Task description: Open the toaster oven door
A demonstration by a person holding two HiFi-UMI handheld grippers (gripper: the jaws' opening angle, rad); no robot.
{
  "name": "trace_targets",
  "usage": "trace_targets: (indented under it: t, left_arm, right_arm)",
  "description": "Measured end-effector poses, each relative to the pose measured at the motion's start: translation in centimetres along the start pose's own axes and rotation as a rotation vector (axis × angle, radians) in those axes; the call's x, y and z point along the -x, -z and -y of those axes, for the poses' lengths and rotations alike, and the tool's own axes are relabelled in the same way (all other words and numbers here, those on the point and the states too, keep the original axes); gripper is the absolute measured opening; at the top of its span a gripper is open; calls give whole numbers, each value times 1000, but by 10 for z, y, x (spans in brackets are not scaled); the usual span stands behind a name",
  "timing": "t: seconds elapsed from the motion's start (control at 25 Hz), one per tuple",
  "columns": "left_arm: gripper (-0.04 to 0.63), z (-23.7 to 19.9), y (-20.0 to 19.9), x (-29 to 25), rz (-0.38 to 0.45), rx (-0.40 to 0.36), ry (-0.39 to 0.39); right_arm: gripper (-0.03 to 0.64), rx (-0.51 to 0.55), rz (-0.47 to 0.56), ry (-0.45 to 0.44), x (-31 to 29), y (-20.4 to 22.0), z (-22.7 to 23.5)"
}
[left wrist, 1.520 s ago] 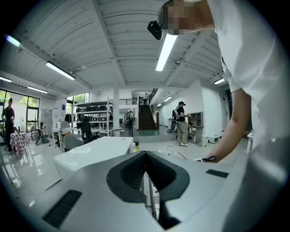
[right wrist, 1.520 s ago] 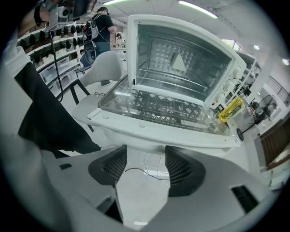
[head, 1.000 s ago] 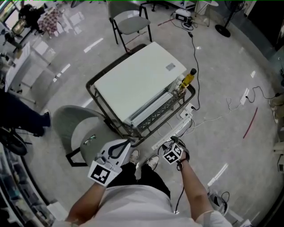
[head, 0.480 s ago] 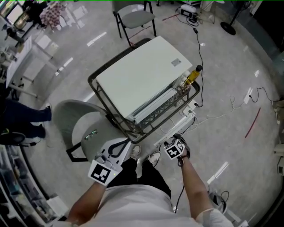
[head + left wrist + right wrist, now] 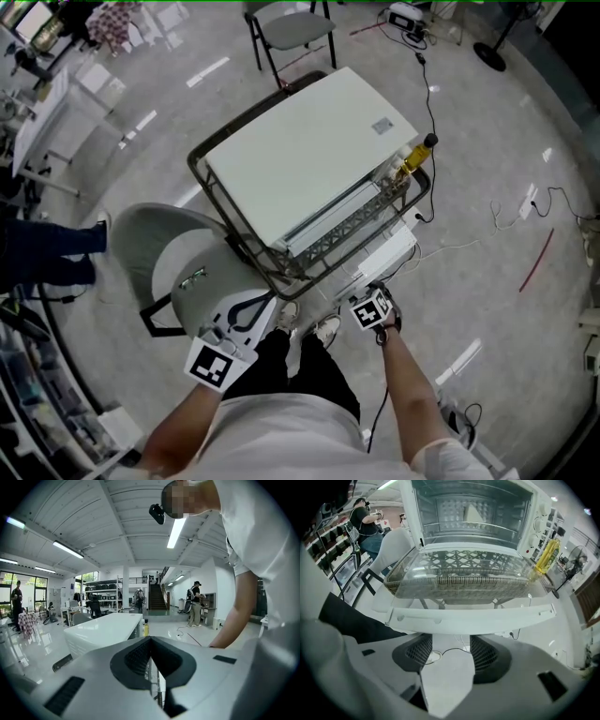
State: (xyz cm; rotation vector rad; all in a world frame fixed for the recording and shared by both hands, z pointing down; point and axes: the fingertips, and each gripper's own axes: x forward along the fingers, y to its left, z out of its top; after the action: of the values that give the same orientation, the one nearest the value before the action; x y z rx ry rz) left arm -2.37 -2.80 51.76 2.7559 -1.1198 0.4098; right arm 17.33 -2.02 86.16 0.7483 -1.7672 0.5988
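The white toaster oven point(image 5: 300, 155) stands on a black wire cart point(image 5: 208, 192). In the right gripper view its cavity point(image 5: 471, 510) is exposed and the glass door point(image 5: 468, 576) lies flat. The door's white handle bar point(image 5: 473, 617) runs just beyond my right gripper point(image 5: 450, 649), which is open, with only floor between its pads. From above, that gripper point(image 5: 375, 292) sits below the door's white edge point(image 5: 386, 255). My left gripper point(image 5: 265, 303) hovers by the cart's near corner, shut on nothing point(image 5: 151, 641).
A yellow bottle point(image 5: 419, 155) stands on the cart to the right of the oven. A grey chair point(image 5: 178, 272) is close on my left and another chair point(image 5: 291, 33) stands beyond the cart. Cables point(image 5: 427, 89) cross the floor to the right.
The door's white edge now sticks out past the cart's front above my right gripper. Both grippers have hardly moved; the head view has shifted slightly.
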Motion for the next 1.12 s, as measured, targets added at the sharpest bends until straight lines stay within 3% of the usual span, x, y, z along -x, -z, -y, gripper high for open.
trace_targets:
  t: [0.6, 0.88, 1.12]
  left_arm:
    - [17, -15, 15, 13, -34, -6, -6]
    - [17, -9, 16, 10, -30, -7, 26]
    - [17, -6, 3, -1, 22, -19, 80]
  right_arm:
    - [265, -39, -35, 5, -21, 6, -2]
    - [265, -75, -45, 24, -16, 19, -5]
    - [244, -105, -12, 52, 8, 13, 2]
